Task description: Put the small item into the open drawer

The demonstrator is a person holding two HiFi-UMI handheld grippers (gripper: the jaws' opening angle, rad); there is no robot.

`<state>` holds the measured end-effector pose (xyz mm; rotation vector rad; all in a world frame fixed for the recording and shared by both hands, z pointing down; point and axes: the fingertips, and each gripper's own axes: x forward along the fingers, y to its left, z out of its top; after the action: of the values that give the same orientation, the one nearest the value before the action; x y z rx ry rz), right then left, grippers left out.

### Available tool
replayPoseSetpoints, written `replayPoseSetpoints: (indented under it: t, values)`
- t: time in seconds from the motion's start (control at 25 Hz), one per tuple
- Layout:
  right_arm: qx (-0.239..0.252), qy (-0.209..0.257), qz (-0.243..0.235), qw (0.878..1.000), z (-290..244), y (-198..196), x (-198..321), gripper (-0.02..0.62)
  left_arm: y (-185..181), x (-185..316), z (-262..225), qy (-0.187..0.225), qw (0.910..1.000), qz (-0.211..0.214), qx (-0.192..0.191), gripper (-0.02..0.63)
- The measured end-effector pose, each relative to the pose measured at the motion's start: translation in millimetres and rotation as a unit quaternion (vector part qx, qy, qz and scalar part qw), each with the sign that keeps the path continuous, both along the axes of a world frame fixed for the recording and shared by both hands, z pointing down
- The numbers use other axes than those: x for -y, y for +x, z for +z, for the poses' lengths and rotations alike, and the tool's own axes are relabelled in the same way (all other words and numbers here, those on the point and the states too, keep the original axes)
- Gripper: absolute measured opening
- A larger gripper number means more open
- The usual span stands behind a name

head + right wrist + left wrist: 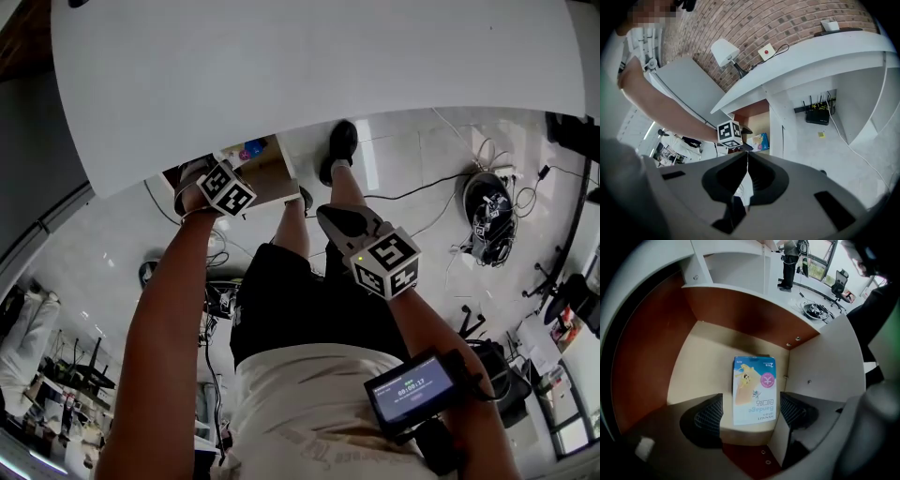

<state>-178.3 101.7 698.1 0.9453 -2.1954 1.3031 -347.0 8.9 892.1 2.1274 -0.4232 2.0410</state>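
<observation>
The small item is a blue bandage box (754,390); it lies flat on the pale floor of the open drawer (701,362). My left gripper (751,407) is inside the drawer, open, with one jaw on each side of the box's near end and gaps between jaws and box. The head view shows the left gripper (211,178) at the drawer (272,176) under the white tabletop (309,66), with a bit of the box (249,148) showing. My right gripper (330,216) hangs shut over the floor, holding nothing. Its own view shows shut jaws (746,161), the box (761,141) beyond.
The drawer has red-brown walls (642,348) and a white side panel (825,366). The person's legs and black shoes (339,145) stand by the desk. Cables and a dark headset-like object (487,217) lie on the floor at right. A router (816,115) sits under the desk.
</observation>
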Motion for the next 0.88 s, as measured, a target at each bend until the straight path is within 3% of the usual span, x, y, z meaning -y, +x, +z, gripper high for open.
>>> replayPoseSetpoints:
  t: [0.44,0.72,0.88]
  values:
    - [-0.01,0.014,-0.026,0.999,-11.1,2.1,3.0,0.006,-0.7,-13.0,-36.4,0.025,0.999,-0.024,-0.027,0.376]
    - [-0.012,0.027,-0.032,0.999,-21.0,0.6,8.7,0.006,-0.3,-14.6,-67.8,0.04,0.9975,-0.043,-0.04,0.291]
    - [-0.022,0.049,0.007,0.999,-26.8,21.7,28.9,0.006,8.9,-7.8,-92.6,0.061,0.9937,-0.061,-0.072,0.236]
